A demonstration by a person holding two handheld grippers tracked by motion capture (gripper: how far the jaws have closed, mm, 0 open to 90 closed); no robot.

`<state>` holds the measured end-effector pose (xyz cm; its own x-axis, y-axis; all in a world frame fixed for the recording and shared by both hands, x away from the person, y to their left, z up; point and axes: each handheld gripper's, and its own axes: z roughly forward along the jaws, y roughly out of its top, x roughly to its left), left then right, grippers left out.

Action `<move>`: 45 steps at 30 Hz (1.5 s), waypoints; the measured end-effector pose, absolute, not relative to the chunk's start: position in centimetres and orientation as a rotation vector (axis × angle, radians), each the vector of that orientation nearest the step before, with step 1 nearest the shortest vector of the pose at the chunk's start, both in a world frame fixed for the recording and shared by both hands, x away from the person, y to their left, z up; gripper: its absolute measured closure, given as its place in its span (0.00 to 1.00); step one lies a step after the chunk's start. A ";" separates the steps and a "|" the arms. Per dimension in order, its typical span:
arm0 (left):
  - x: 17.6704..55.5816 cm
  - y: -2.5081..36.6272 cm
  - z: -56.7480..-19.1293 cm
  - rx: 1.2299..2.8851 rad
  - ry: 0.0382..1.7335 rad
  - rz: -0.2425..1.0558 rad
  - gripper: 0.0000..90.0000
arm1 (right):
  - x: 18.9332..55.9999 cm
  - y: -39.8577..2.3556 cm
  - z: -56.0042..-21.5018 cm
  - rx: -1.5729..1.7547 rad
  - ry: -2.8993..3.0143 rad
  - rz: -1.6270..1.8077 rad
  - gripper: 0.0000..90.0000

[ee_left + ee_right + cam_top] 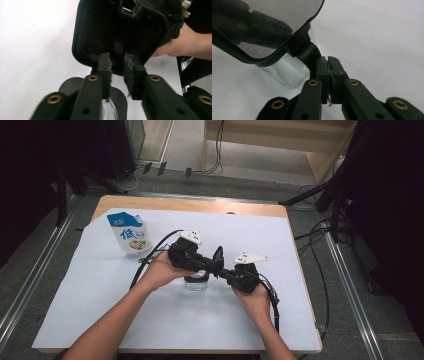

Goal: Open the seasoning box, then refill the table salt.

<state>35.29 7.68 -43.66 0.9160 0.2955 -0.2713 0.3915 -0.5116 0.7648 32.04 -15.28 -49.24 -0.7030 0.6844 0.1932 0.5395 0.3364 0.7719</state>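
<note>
Both tools are matt black plastic with small brass-coloured rivets along their arms. The left tool [117, 75] has worn, rough pads with frayed edges. Just ahead of them is a mirror [269, 27] in a smooth black plastic housing, its glass face glossy and reflective. The right tool [328, 75] has the same scuffed pads. Beside it stands a clear, shiny glass jar [285, 72]. Beneath both tools a smooth, matt white sheet [165, 320] covers the pale wooden worktop [200, 205]. Beyond the left tool, a glossy printed plastic pouch [130, 234].
</note>
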 end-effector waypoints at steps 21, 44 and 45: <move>34.6 13.0 -44.2 2.105 0.623 -0.110 0.50 | 30.7 -19.0 -49.4 1.143 2.337 1.339 0.66; 33.3 19.1 -44.5 2.093 0.726 0.002 0.47 | 32.0 -19.1 -48.7 1.173 2.346 1.341 0.58; 33.3 19.6 -44.4 2.089 0.738 0.010 0.47 | 32.1 -19.1 -48.7 1.184 2.350 1.340 0.57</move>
<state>33.26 19.57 -44.45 0.8225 0.5062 -0.2592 0.4988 -0.4233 0.7563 32.09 -19.08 -48.66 -0.6636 0.7176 0.2115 0.5473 0.2729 0.7912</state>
